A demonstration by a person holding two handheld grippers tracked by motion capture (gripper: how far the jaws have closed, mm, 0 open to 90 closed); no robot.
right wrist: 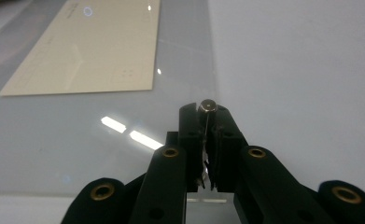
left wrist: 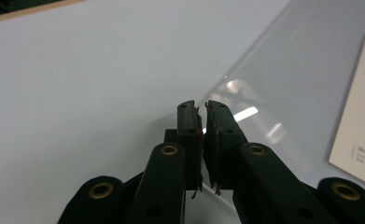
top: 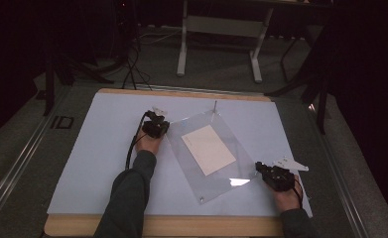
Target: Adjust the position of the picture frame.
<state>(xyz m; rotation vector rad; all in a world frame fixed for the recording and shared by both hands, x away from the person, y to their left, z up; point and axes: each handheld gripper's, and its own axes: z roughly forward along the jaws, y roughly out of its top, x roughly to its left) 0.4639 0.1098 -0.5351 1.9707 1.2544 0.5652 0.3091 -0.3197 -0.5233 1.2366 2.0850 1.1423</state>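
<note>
While right tool [right wrist: 207, 122] clamps metal pin [right wrist: 208, 105] at clear sheet [top: 201, 153] corner, left tool [left wrist: 201, 122] nearly together, empty.

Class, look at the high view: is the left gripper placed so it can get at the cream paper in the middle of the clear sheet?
Probably not directly. The left gripper sits at the clear sheet edge, but the cream paper seems to lie under that sheet, which covers it.

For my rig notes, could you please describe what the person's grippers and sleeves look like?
Both the left gripper and the right gripper are black, with flat black jaws on arms dotted with brass-coloured rivets. A black cable trails from the left one; a grey three-cornered plate tops the right. The person wears dark grey sleeves.
</note>
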